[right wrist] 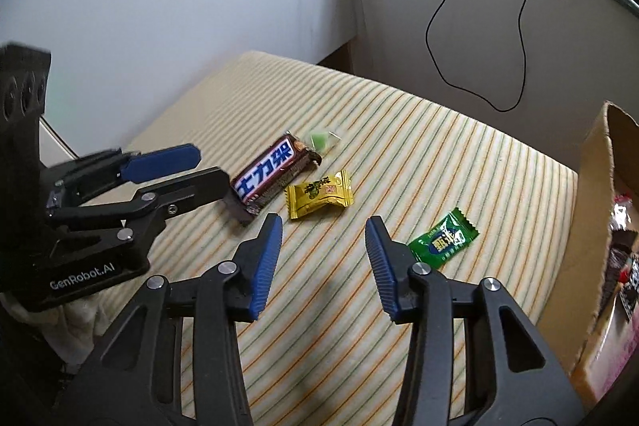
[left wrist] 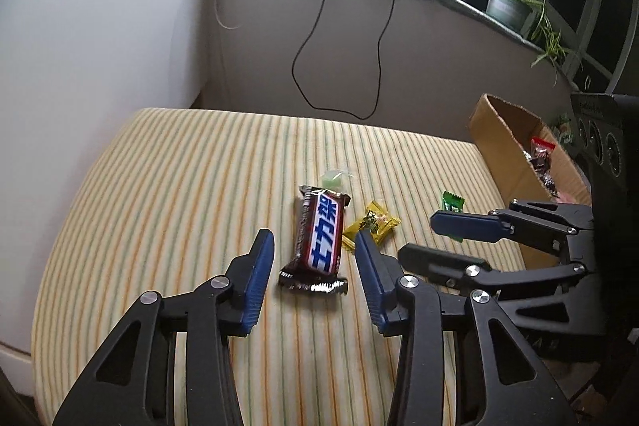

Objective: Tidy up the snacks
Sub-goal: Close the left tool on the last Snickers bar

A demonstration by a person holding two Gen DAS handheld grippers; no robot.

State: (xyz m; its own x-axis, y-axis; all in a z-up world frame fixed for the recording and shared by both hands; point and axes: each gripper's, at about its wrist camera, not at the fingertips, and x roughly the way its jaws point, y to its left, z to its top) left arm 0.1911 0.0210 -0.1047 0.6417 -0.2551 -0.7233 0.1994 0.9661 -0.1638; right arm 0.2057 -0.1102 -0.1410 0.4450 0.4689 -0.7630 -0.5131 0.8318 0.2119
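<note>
A brown chocolate bar [left wrist: 319, 240] [right wrist: 271, 176] lies on the striped cushion [left wrist: 159, 206]. Beside it lie a yellow candy [left wrist: 371, 224] [right wrist: 319, 194], a small pale green candy [left wrist: 333, 178] [right wrist: 321, 140] and a green candy [left wrist: 452, 204] [right wrist: 443, 240]. My left gripper [left wrist: 315, 246] [right wrist: 205, 166] is open, its fingers on either side of the bar's near half, not touching it. My right gripper [right wrist: 323, 230] [left wrist: 419, 234] is open and empty, above the cushion between the yellow and green candies.
A cardboard box [left wrist: 519, 154] [right wrist: 595, 226] with several wrapped snacks stands at the cushion's right edge. A wall is to the left. Behind the cushion is a ledge with a hanging black cable [left wrist: 339, 46] and a potted plant [left wrist: 513, 0].
</note>
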